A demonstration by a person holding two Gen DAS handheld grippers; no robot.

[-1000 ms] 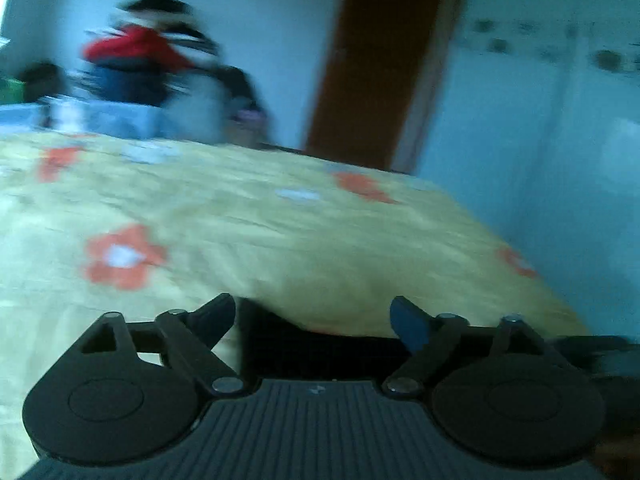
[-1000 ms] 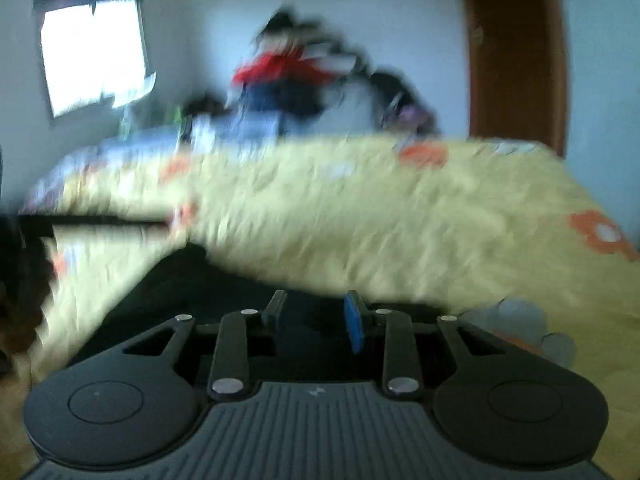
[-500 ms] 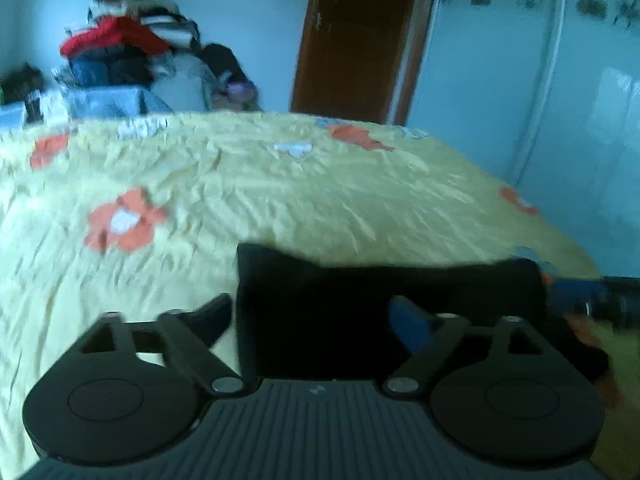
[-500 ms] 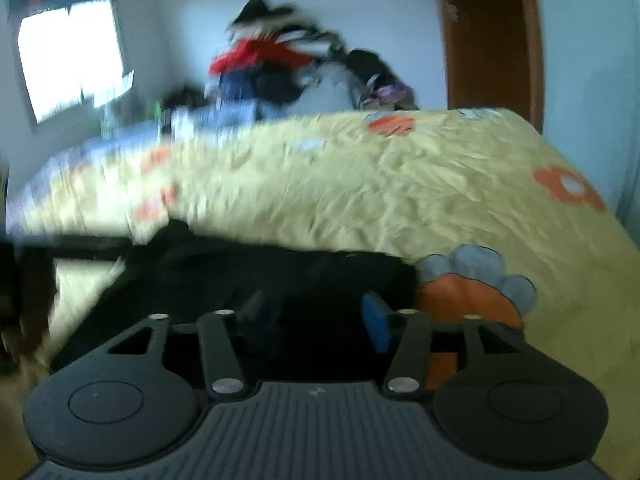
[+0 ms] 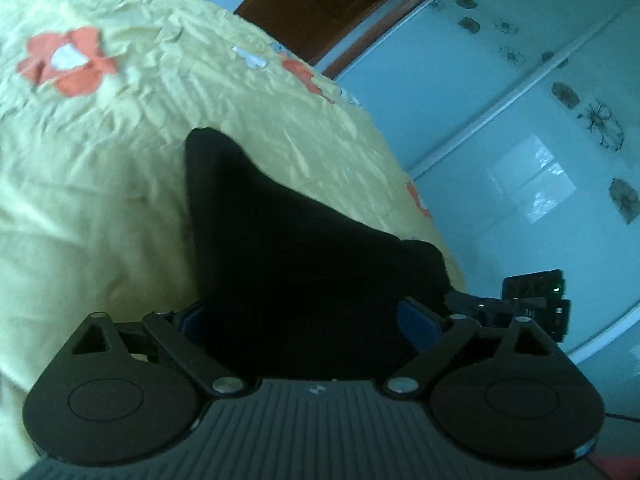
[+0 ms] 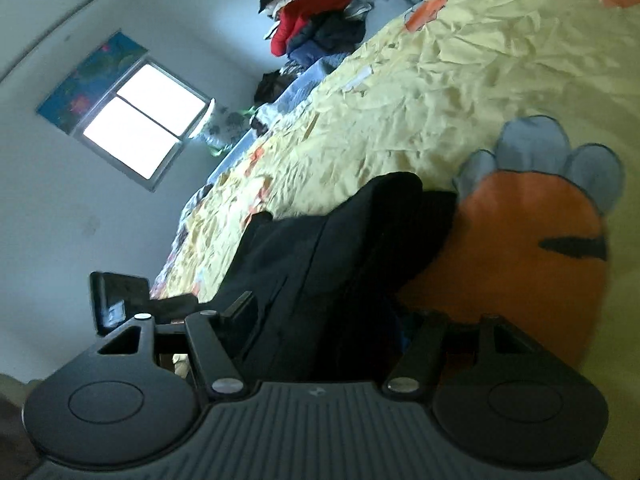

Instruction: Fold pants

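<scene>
The black pants (image 5: 288, 248) lie folded on the yellow flowered bedspread (image 5: 100, 152), near its front edge. My left gripper (image 5: 308, 320) is open, its fingers wide apart with the pants' near edge between them. In the right wrist view the pants (image 6: 328, 256) fill the gap of my right gripper (image 6: 332, 316), which is also open and straddles the cloth; its right finger is hidden in the dark fabric. Each view is tilted. The right gripper's body (image 5: 532, 300) shows at the right in the left wrist view.
A pile of clothes (image 6: 316, 28) sits at the bed's far end. A window (image 6: 140, 124) is on the left wall. A brown door (image 5: 328, 4) and a white wardrobe (image 5: 540, 140) stand to the right of the bed.
Both grippers have rolled sideways and dropped closer to the pants. The right gripper's jaws have spread wider. The pants now lie between the fingers of both.
</scene>
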